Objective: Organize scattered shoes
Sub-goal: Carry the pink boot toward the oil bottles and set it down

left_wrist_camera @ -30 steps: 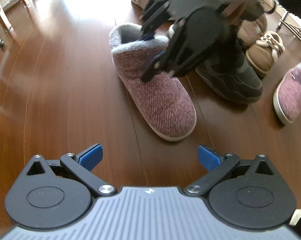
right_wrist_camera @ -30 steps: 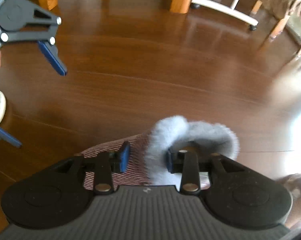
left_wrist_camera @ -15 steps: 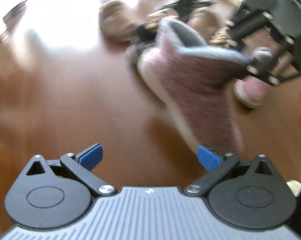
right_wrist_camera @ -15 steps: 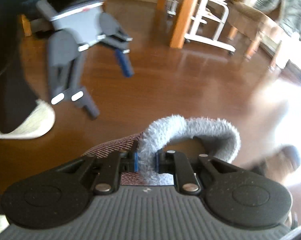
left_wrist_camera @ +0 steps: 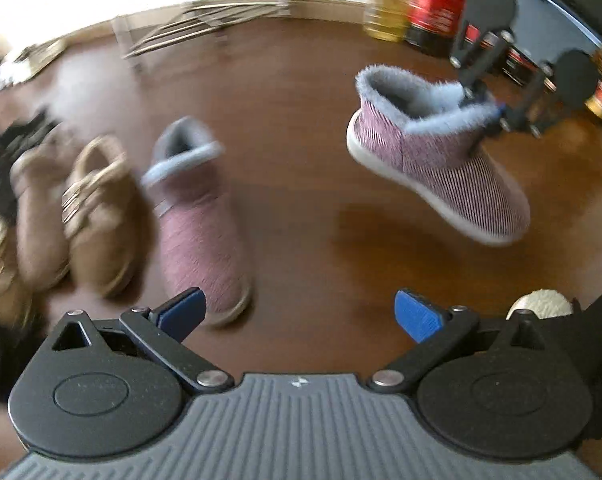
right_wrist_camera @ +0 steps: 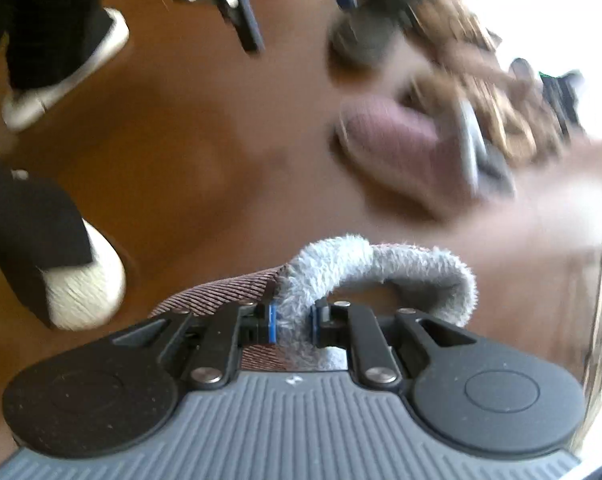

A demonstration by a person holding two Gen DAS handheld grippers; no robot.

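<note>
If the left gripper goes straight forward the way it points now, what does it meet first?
Probably bare wooden floor: the open left gripper points between the resting pink slipper and the lifted one. Depth is uncertain.

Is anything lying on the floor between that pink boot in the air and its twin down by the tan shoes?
Nothing visible. The lifted boot, pinched by its fuzzy cuff in the right tool, hangs over bare wood floor. The twin boot lies beside the tan shoes.
</note>
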